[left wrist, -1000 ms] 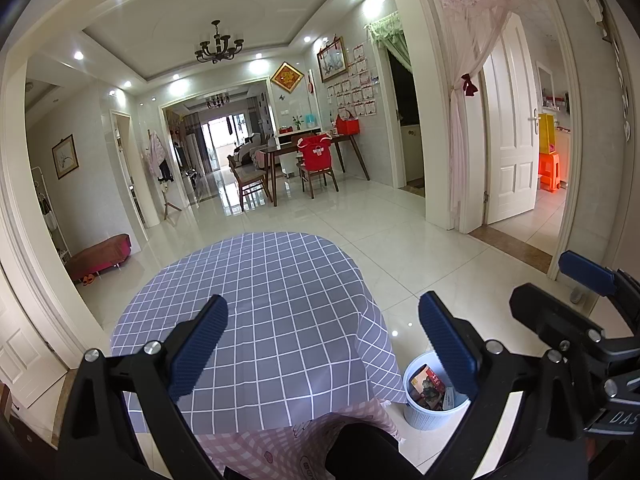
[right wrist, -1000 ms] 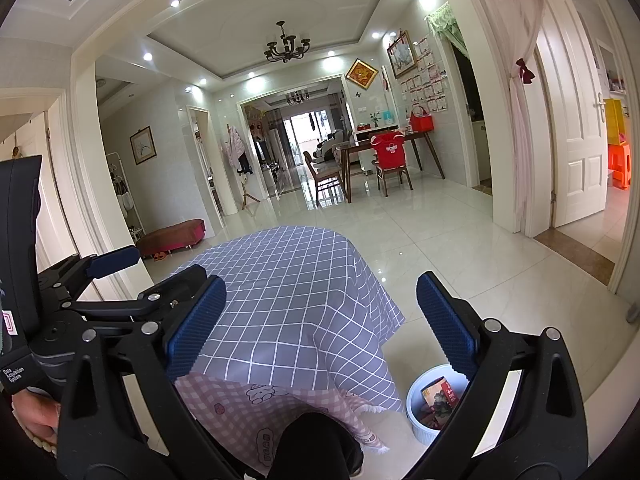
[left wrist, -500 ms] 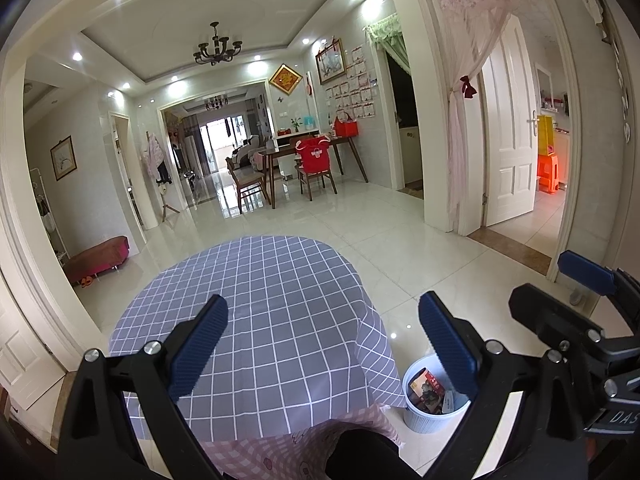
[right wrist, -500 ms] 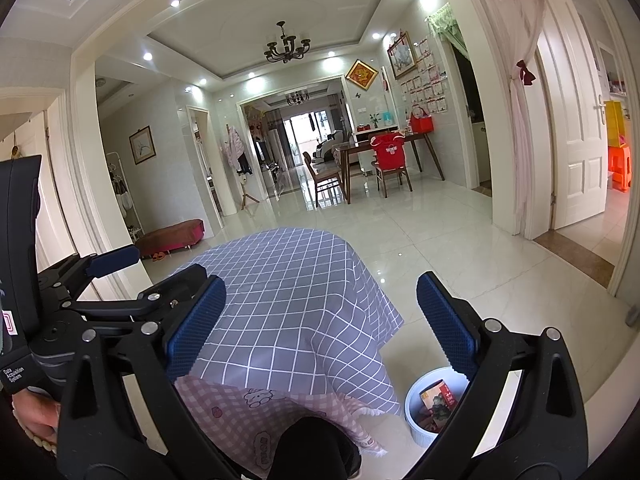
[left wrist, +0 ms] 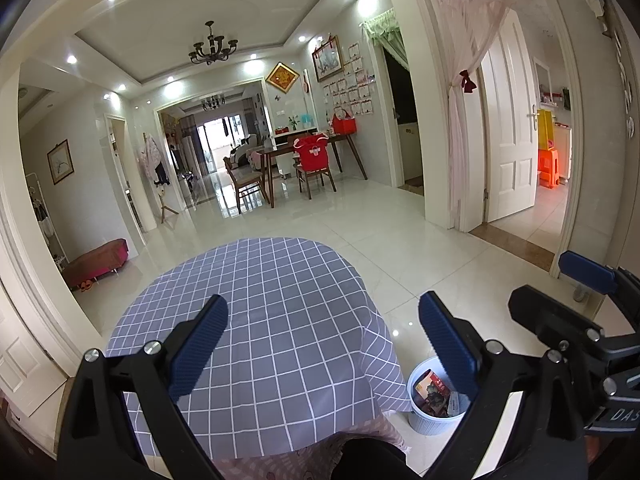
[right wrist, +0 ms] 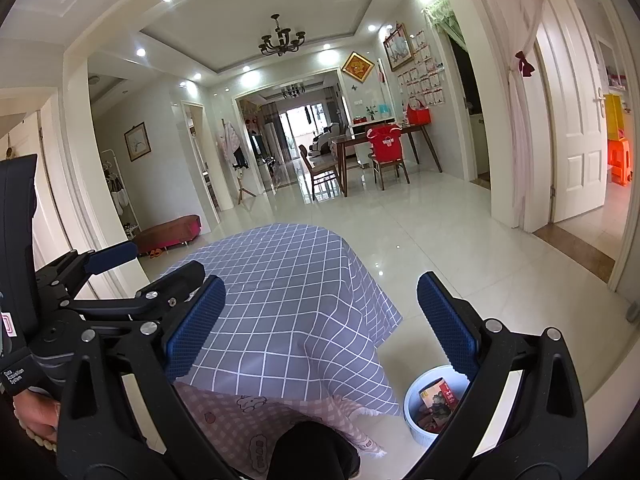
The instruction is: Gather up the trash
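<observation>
A round worktop (left wrist: 276, 320) under grey checked cloth fills the foreground. Above it hang left tongs (left wrist: 324, 344) and right tongs (right wrist: 318, 322), both spread wide, empty. Beside it, a white bin (left wrist: 434, 416) holds what looks like wrappers (left wrist: 434, 390).

Two claws, the left claw (left wrist: 323, 344) and the right claw (right wrist: 320, 322), each with two blue-padded fingers spread wide; one round surface (left wrist: 256, 304) under one grey checked cloth; one white bin (left wrist: 430, 420) on the floor just beside it, with at least one red packet (left wrist: 432, 386) inside, the rest too jumbled to count; two wooden chairs at one far dining table (left wrist: 280, 150); one chandelier (left wrist: 212, 46) overhead, a second in the room beyond
</observation>
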Demonstrator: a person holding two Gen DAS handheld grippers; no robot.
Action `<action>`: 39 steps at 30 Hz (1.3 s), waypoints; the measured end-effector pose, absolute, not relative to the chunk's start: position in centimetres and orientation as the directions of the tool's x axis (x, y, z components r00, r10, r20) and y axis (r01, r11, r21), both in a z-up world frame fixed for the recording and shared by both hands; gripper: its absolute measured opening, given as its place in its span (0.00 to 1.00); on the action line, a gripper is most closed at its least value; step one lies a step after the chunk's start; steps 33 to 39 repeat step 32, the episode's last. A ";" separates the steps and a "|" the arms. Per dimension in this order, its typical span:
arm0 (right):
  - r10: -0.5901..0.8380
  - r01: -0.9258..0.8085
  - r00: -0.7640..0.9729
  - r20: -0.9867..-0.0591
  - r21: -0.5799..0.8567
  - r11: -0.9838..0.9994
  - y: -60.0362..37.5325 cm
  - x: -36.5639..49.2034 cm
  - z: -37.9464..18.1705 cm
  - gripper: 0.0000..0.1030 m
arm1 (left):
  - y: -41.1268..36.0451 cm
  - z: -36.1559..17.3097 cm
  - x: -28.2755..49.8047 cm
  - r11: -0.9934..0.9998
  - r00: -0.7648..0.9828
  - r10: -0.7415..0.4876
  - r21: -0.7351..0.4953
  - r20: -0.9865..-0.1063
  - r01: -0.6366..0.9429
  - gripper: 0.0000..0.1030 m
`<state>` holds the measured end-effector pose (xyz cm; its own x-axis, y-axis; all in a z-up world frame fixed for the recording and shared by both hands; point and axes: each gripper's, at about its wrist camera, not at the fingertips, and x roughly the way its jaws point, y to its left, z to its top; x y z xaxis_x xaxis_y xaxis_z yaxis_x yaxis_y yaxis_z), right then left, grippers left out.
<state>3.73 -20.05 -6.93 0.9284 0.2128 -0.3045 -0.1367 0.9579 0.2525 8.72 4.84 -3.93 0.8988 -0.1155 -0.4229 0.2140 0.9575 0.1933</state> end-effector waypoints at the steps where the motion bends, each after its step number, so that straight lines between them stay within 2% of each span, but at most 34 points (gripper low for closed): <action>1: 0.212 -0.135 0.928 -0.307 0.253 0.958 -19.8 3.8 -7.0 0.92 | 4.9 -3.9 8.9 0.957 0.898 -0.117 0.192 -0.424 0.215 0.92; 27: 0.172 -0.098 0.911 -0.374 0.210 0.973 -14.3 9.2 -6.2 0.92 | 9.1 -4.5 15.4 0.956 0.863 -0.186 0.118 -0.470 0.270 0.92; 32: 0.191 -0.124 0.889 -0.416 0.183 0.975 -12.5 12.3 -7.3 0.92 | 12.1 -6.0 18.0 0.969 0.852 -0.149 0.097 -0.501 0.226 0.92; 39: 0.191 -0.124 0.889 -0.416 0.183 0.975 -12.5 12.3 -7.3 0.92 | 12.1 -6.0 18.0 0.969 0.852 -0.149 0.097 -0.501 0.226 0.92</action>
